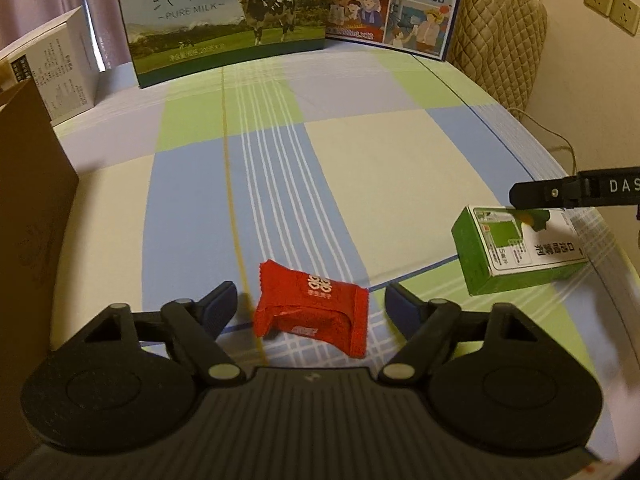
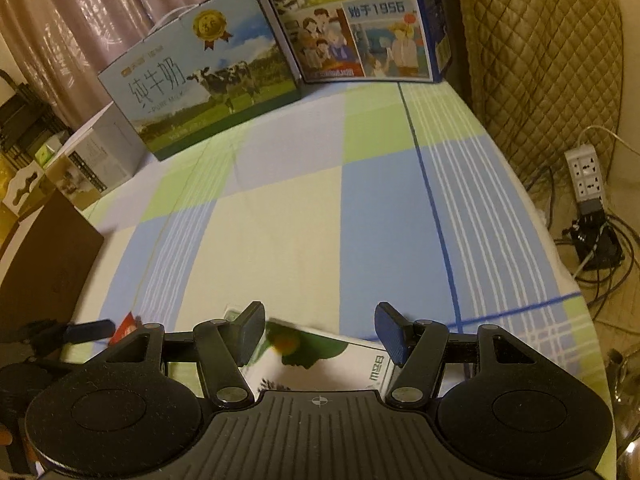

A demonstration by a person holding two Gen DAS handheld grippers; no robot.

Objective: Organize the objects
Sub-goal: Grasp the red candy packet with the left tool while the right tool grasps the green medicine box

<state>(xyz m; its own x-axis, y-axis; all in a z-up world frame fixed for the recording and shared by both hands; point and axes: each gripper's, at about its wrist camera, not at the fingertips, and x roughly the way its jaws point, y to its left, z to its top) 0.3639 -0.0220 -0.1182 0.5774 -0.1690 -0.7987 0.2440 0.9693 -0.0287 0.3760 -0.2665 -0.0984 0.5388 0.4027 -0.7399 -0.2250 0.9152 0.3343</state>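
A red candy packet (image 1: pixel 312 308) lies on the checked bedsheet (image 1: pixel 360 168). My left gripper (image 1: pixel 310 298) is open around it, with a gap between each pad and the wrapper. A green and white carton (image 1: pixel 516 252) lies flat to the right. One finger (image 1: pixel 552 192) of the right gripper reaches in above its far edge. In the right wrist view, my right gripper (image 2: pixel 322 332) stands open over the blurred carton (image 2: pixel 344 356), whose left end runs under the left finger. The red packet (image 2: pixel 128 326) and a left gripper finger (image 2: pixel 88 330) show at the left.
Two large milk cases (image 1: pixel 224 20) (image 1: pixel 396 4) stand at the far end of the bed. A white box (image 1: pixel 52 64) and a brown cardboard box (image 1: pixel 28 220) line the left side. A quilted headboard (image 2: pixel 540 60) rises at the right, with a power strip (image 2: pixel 584 176) and cables below it.
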